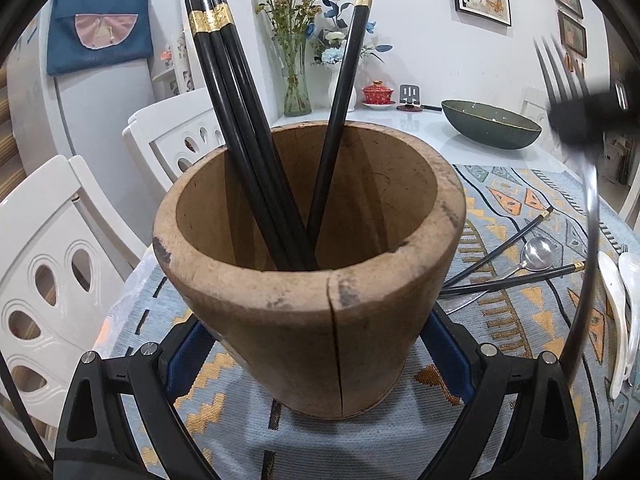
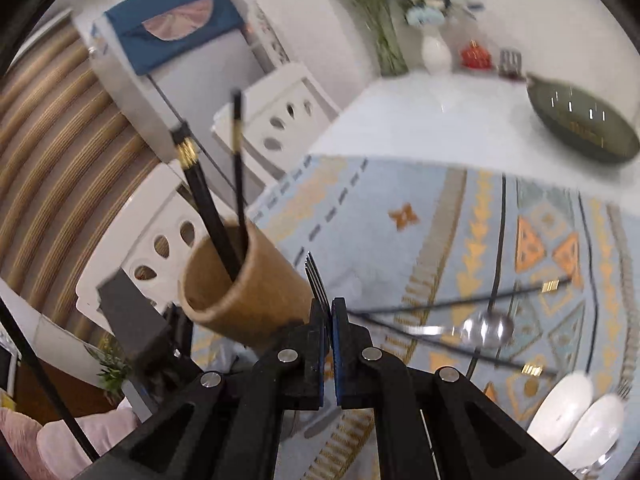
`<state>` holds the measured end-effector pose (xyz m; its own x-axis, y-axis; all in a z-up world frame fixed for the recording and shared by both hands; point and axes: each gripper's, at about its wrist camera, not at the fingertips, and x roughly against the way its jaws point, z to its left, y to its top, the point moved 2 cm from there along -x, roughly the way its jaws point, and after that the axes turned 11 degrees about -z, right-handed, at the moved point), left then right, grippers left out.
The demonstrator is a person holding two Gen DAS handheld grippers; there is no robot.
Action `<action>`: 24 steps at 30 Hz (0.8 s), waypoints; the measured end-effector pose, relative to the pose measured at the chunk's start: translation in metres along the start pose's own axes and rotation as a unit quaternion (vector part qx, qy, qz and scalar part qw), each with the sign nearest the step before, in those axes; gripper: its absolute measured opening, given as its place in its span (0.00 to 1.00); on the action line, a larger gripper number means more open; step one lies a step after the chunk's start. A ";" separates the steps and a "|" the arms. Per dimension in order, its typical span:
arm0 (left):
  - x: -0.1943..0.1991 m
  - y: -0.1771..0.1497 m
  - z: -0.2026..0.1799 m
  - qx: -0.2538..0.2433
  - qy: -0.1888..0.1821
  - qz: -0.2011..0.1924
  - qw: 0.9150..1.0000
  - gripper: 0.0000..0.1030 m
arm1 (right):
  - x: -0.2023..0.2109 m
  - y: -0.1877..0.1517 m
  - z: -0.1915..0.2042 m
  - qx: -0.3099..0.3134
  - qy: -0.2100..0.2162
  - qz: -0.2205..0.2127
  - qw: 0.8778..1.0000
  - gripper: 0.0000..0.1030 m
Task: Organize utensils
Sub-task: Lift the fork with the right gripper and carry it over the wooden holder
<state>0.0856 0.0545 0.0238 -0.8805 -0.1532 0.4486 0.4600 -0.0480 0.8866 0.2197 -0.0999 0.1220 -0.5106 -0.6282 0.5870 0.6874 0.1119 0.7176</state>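
Note:
A tan wooden holder (image 1: 320, 280) stands on the patterned mat with several black gold-banded chopsticks (image 1: 240, 120) in it. My left gripper (image 1: 320, 360) is shut on the holder's base, one finger on each side. My right gripper (image 2: 330, 312) is shut on a metal fork (image 2: 316, 280), tines pointing up, just right of the holder (image 2: 240, 288). The fork (image 1: 560, 72) and right gripper show blurred at the upper right of the left wrist view. Two chopsticks (image 1: 512, 276) and a metal spoon (image 1: 536, 254) lie on the mat to the right.
White ceramic spoons (image 1: 616, 320) lie at the mat's right edge. A dark green bowl (image 1: 492, 124), flower vases (image 1: 298, 92) and a red lidded cup (image 1: 378, 94) stand at the back of the white table. White chairs (image 1: 52, 272) stand to the left.

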 end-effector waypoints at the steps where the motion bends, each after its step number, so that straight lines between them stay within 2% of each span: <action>1: 0.000 0.000 0.000 0.000 -0.001 0.000 1.000 0.93 | 0.001 0.007 0.003 0.008 -0.003 -0.006 1.000 0.03; 5: 0.000 0.000 0.000 0.001 -0.001 0.001 1.000 0.93 | 0.018 0.042 0.020 0.042 -0.007 -0.053 0.998 0.04; 10: -0.002 0.000 0.001 0.004 -0.002 0.003 1.000 0.94 | 0.039 0.087 0.042 0.048 0.014 -0.110 0.993 0.03; 15: -0.002 -0.001 0.002 0.006 -0.004 0.004 1.000 0.94 | 0.044 0.116 0.067 0.057 0.043 -0.147 0.987 0.03; 19: -0.003 -0.001 0.003 0.007 -0.005 0.004 1.000 0.94 | 0.039 0.124 0.086 0.074 0.053 -0.167 0.982 0.03; 24: -0.003 -0.001 0.004 0.010 -0.007 0.005 1.000 0.94 | 0.020 0.116 0.098 0.071 0.068 -0.156 0.983 0.04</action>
<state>0.0872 0.0587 0.0219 -0.8772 -0.1394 0.4595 0.4673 -0.0275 0.8837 0.2386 -0.0244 0.2534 -0.6053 -0.7446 0.2812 0.4246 -0.0032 0.9054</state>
